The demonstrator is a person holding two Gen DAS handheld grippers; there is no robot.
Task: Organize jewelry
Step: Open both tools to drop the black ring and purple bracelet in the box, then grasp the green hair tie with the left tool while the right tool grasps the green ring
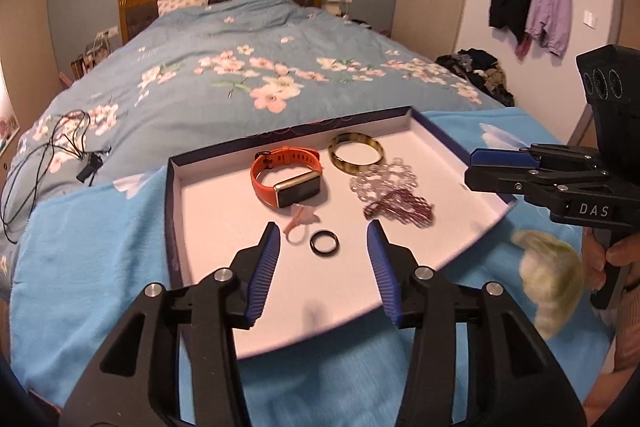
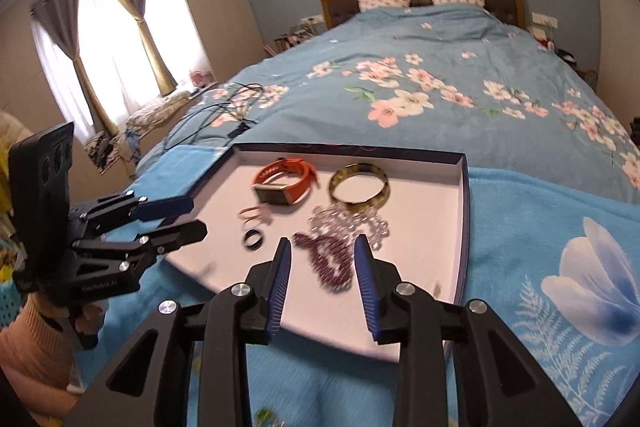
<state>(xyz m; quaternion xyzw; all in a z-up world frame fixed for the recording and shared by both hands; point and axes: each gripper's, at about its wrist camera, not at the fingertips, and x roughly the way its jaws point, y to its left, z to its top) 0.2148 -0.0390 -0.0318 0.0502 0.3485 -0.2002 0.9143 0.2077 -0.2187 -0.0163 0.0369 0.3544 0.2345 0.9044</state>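
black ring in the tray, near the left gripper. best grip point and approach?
The black ring lies flat on the tray floor, hole up, with the pink ring close beside it. Probably best from above with the left gripper, whose jaws stand open and empty: one fingertip inside the hole, one outside, pinching the band on the side away from the pink ring.

1. Tray (image 1: 460, 163): white inside, dark navy rim.
2. In the tray: orange watch (image 1: 286, 171) with a gold case, amber-mottled bangle (image 1: 356, 151), black ring (image 1: 325, 243), maroon beads (image 1: 400, 209).
3. Beneath the tray: bright blue blanket (image 2: 560, 267) with white flowers.
4. Beyond the tray: grey-blue quilt (image 1: 240, 67), pink-and-white blossoms.
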